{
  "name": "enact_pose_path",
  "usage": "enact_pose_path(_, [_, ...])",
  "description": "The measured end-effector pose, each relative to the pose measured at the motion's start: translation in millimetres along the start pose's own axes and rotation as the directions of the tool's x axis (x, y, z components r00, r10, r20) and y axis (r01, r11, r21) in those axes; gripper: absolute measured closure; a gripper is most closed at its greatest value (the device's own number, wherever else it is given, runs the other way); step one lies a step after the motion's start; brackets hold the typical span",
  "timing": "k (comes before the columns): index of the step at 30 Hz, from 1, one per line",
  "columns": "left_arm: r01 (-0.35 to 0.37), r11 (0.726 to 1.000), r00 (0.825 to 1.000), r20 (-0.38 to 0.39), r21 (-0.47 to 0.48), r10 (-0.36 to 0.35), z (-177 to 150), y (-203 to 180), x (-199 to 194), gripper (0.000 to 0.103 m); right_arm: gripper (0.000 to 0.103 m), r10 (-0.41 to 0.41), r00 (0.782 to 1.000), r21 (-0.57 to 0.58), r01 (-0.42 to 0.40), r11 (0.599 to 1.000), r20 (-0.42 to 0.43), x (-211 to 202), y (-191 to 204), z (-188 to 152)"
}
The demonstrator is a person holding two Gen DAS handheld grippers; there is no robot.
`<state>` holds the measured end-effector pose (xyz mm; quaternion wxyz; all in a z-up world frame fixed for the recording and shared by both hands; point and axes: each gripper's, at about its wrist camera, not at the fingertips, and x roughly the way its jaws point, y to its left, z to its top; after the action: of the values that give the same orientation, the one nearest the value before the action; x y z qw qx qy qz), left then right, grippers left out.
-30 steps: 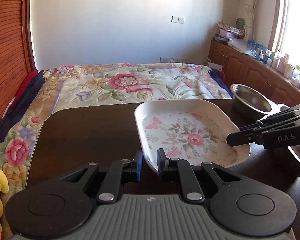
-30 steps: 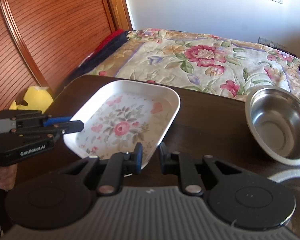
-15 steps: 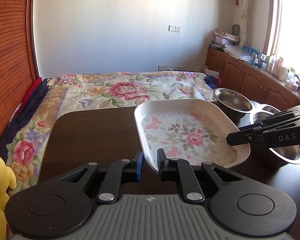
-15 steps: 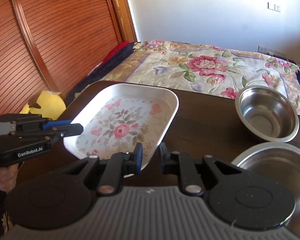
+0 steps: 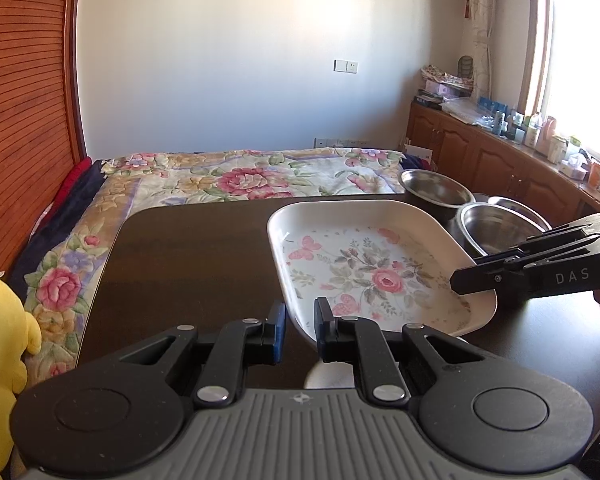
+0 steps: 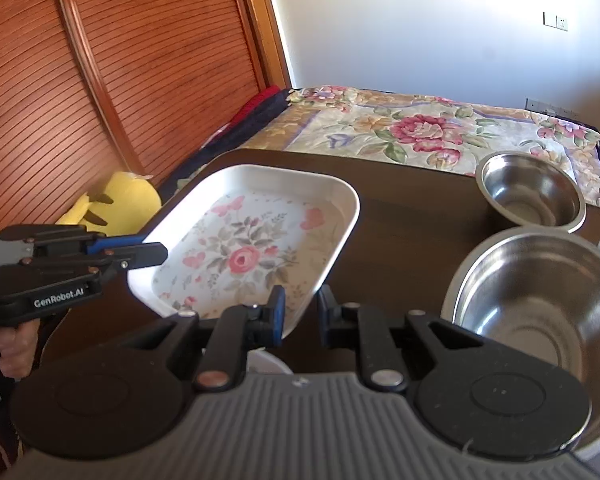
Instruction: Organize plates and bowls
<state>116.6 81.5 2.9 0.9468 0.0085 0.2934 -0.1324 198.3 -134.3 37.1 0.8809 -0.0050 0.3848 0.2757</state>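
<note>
Only left wrist view shows cabinets [image 5: 496, 152] under window; only right shows wooden slatted door [image 6: 100, 80]. Floral tray [image 5: 364, 264] above table [image 5: 188, 248], beside steel bowls [image 6: 536, 308]. Left gripper [image 5: 300, 322] and right gripper [image 6: 300, 310] point downward, fingers pinching opposite tray rims

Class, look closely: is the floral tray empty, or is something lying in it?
Empty. The floral tray shows only its printed flowers and butterflies; nothing lies in it.
</note>
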Motion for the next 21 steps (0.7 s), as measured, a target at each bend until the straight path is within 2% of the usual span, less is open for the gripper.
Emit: enact_pose_path(21, [0.004, 1.0, 1.0, -0.03, 0.017, -0.003, -49.5, -23.1, -36.7, 0.086, 0.084, 0.034, 0.999, -0.033, -0.033, 0.999, 0.021, -37.8, 19.0, -50.6])
